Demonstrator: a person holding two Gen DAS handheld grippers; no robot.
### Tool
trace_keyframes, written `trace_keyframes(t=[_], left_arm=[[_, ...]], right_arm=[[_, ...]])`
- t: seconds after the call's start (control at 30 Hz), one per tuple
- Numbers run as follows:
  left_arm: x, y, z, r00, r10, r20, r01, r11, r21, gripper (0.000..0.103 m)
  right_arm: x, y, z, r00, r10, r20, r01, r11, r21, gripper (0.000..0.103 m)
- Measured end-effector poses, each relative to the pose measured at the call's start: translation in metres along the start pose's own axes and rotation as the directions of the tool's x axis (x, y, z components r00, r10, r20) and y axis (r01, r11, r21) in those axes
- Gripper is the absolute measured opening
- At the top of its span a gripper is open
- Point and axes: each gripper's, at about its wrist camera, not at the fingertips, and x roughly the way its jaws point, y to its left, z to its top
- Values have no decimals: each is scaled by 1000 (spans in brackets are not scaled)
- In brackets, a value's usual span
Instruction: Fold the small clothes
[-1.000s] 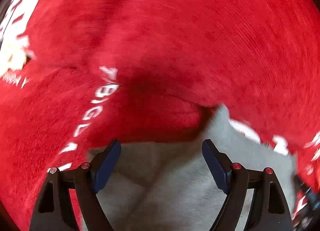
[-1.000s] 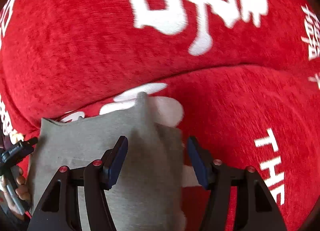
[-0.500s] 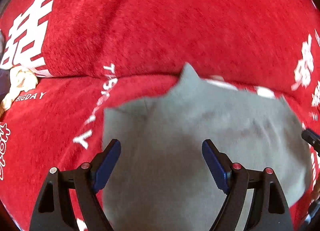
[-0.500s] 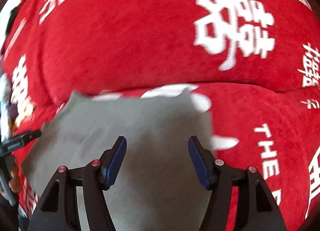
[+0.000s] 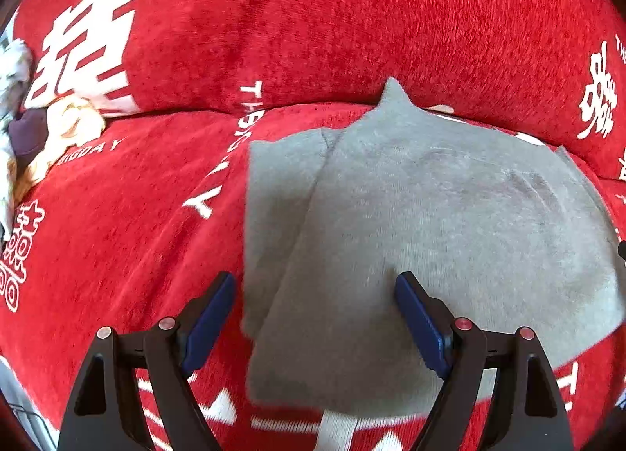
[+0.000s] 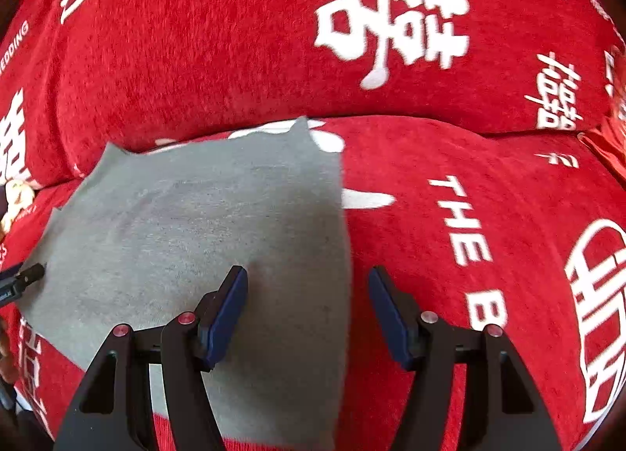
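The flat grey knit cloth (image 5: 430, 224) lies spread on the red plush cover with white lettering (image 5: 117, 236). Over its left edge the left gripper (image 5: 315, 318) stands wide open, holding nothing. Over its right edge the right gripper (image 6: 307, 310) is also open and, it seems, empty.

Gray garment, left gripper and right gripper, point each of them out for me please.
gray garment (image 5: 450, 216), left wrist view, middle of the flat cloth.
left gripper (image 5: 315, 318), left wrist view, gap midway between its fingertips.
right gripper (image 6: 307, 304), right wrist view, gap midway between its fingertips.
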Motion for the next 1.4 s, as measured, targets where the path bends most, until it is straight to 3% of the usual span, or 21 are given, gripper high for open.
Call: trace_keyframes(t=[0.17, 0.3, 0.43, 0.67, 0.7, 0.77, 0.93, 0.97, 1.0, 1.03, 1.07, 1.1, 1.13, 1.17, 1.2, 1.23, 1.27, 1.4], left_arm=[[-11, 5, -18, 1000, -29, 8, 29, 999, -19, 84], [-7, 16, -30, 998, -59, -6, 58, 997, -50, 84], [-15, 37, -39, 999, -54, 0, 53, 995, -87, 84], [-2, 58, -39, 984, -178, -6, 174, 967, -185, 84], [4, 60, -39, 977, -215, -10, 208, 956, -205, 84], [11, 64, -36, 959, -283, 28, 282, 933, -225, 94], [20, 68, -29, 926, -367, 91, 378, 892, -250, 97], [21, 70, -27, 906, -411, 105, 424, 870, -254, 97], [23, 73, -25, 869, -480, 117, 493, 831, -258, 97], [24, 74, -24, 845, -520, 123, 534, 805, -259, 97], [26, 73, -22, 830, -543, 124, 556, 791, -255, 96], [28, 69, -20, 826, -550, 120, 562, 790, -245, 95], [28, 67, -19, 828, -547, 120, 559, 794, -237, 85], [30, 64, -18, 823, -556, 115, 567, 791, -230, 66], [33, 62, -16, 809, -580, 96, 585, 778, -230, 57], [37, 60, -15, 811, -580, 82, 581, 778, -239, 41], [39, 59, -14, 816, -573, 73, 571, 781, -251, 34], [34, 61, -15, 818, -569, 85, 568, 775, -275, 31]], right_arm=[[-21, 30, -13, 996, 77, 50, -73, 995, -73, 69], [-12, 48, -33, 992, 127, -17, -128, 985, -116, 70], [-7, 30, -47, 993, 114, -32, -116, 991, -62, 69], [-34, 34, -40, 999, 41, 8, -40, 995, -93, 70], [-38, 38, -38, 999, 46, 13, -45, 995, -94, 70], [-43, 46, -34, 997, 69, 18, -67, 993, -98, 70], [-40, 81, -24, 995, 104, -4, -103, 984, -148, 70], [-39, 88, -23, 994, 106, -8, -106, 982, -159, 70], [-37, 96, -21, 994, 109, -12, -110, 979, -171, 70], [-35, 104, -18, 993, 114, -17, -116, 977, -182, 70], [-33, 113, -14, 992, 123, -25, -125, 973, -192, 70], [-30, 120, -12, 991, 128, -32, -132, 971, -200, 70], [-27, 131, -8, 990, 132, -41, -138, 968, -212, 70], [-24, 139, -5, 990, 133, -47, -140, 965, -224, 70], [-20, 149, 0, 990, 133, -52, -142, 961, -238, 70], [-16, 160, 5, 989, 138, -60, -149, 957, -250, 70], [-12, 171, 11, 987, 148, -70, -161, 952, -261, 70], [12, 211, 39, 971, 202, -127, -230, 937, -264, 70]])
